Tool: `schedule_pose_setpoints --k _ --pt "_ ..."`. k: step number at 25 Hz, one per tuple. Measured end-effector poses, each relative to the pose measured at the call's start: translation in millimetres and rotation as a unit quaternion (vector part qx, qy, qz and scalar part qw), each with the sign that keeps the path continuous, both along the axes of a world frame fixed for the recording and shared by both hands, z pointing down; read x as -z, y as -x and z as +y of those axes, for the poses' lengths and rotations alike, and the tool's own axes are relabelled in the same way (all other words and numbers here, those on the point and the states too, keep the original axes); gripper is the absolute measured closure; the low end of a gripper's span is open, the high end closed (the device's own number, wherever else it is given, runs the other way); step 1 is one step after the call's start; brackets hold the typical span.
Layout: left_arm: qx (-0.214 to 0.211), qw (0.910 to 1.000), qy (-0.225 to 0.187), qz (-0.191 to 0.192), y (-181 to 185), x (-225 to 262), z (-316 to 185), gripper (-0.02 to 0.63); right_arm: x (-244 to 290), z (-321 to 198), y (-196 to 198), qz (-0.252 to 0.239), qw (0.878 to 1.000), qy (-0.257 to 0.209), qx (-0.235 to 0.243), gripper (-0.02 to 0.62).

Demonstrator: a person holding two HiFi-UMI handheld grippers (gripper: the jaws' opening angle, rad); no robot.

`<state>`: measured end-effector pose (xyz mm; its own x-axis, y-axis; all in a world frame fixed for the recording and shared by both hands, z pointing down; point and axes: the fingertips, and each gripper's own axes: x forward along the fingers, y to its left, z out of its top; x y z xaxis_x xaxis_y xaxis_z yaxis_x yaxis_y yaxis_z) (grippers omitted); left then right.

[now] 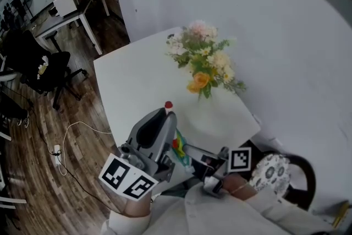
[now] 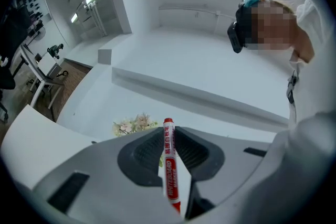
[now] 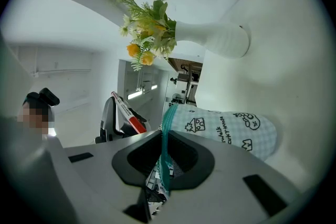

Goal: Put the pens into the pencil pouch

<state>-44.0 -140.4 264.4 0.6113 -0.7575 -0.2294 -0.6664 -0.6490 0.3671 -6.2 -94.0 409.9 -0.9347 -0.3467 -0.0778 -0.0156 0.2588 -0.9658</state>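
Note:
My left gripper (image 2: 168, 136) is shut on a red-and-white whiteboard marker (image 2: 170, 168), which stands up between the pads with its red end on top. In the head view that left gripper (image 1: 165, 118) is raised above the table's near edge, the marker's red end (image 1: 168, 105) poking out. My right gripper (image 3: 164, 152) is shut on the teal zipper edge of a pale checked pencil pouch (image 3: 228, 131), which lies on its side on the table. The right gripper view shows the marker (image 3: 126, 112) just left of the pouch's mouth. The pouch (image 1: 180, 150) is mostly hidden in the head view.
A white vase (image 3: 223, 39) of yellow and white flowers (image 1: 202, 60) stands on the white table (image 1: 132, 85) beyond the pouch. A black office chair (image 1: 47, 71) and a cable lie on the wood floor to the left. A patterned round seat (image 1: 270, 170) is at lower right.

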Motion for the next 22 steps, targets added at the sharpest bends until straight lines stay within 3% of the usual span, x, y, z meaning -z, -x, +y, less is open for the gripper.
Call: schedule_pose_setpoints --k 4,13,22 --pt "-0.005 0.9996 -0.024 -0.013 -4.3 -5.3 1.9 0.54 1.1 -1.0 -1.6 -0.003 1.0 -0.001 -0.005 0.555" --pt "0.023 0.999 -0.037 0.01 0.7 -27.0 6.3 0.54 2.7 -3.5 -3.1 -0.008 1.0 -0.002 -0.008 0.557" --pt "0.024 0.9988 -0.039 -0.015 -5.7 -34.6 8.2 0.54 1.6 -8.6 -5.2 -0.006 1.0 0.003 -0.011 0.555"
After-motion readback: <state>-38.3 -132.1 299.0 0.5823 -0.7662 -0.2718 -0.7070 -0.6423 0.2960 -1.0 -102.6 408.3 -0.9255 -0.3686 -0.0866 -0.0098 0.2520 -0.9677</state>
